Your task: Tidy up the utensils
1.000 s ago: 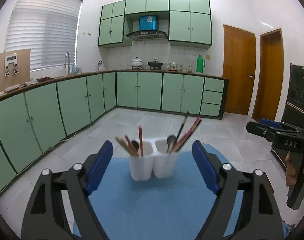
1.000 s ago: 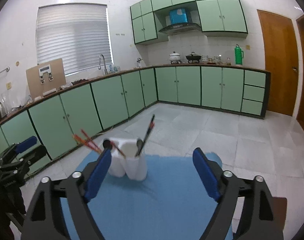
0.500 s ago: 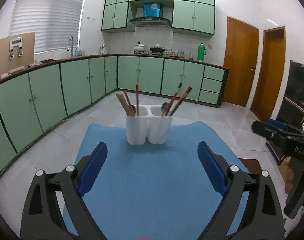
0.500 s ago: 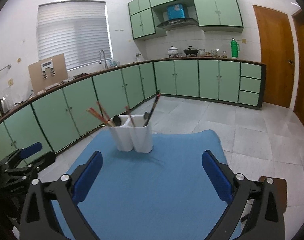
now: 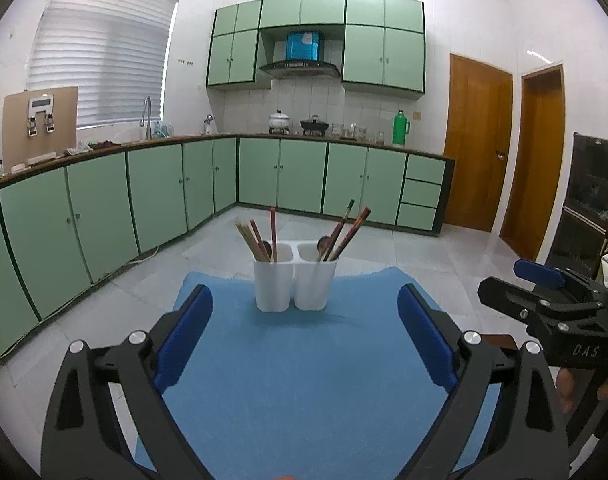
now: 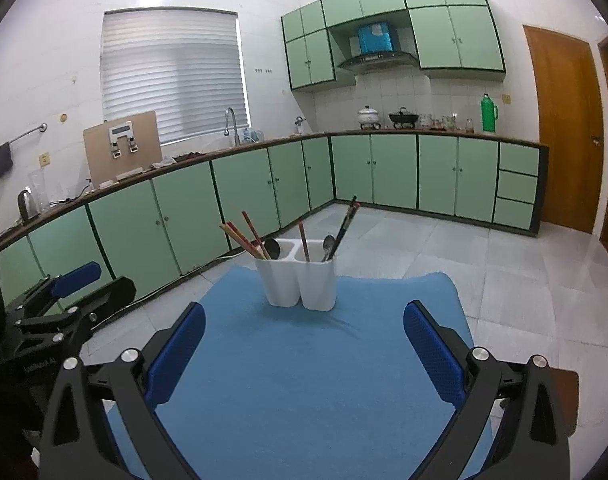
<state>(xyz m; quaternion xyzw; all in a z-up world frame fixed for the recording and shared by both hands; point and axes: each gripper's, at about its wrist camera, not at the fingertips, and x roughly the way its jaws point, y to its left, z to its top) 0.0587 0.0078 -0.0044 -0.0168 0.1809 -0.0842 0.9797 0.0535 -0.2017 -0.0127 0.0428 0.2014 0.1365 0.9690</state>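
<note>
A white plastic two-compartment utensil holder point(image 5: 295, 282) stands upright toward the far end of a blue cloth mat point(image 5: 304, 380) that covers the table, and it is in the same spot on the mat as half a second ago. The left gripper point(image 5: 305, 322) with black arms and blue finger pads is spread wide and holds nothing; it has risen slightly and drawn a little nearer the holder than in the frame before, though it is still well short of it. The right gripper point(image 6: 304, 338), of the same build, is likewise wide open and empty, and it too sits somewhat closer to the holder than before. In the left compartment lean pale wooden chopsticks point(image 5: 247, 240), reddish chopsticks point(image 5: 272, 234) and a dark spoon point(image 6: 271, 249); in the right compartment lean dark red chopsticks point(image 5: 346, 232) and a metal spoon point(image 6: 328, 245). Their arrangement is unchanged. From the left wrist view the right gripper shows at the far right edge, off the mat, with the person's hand point(image 5: 584, 390) wrapped around its handle. Green cabinets point(image 5: 103, 216) line the kitchen behind.
</note>
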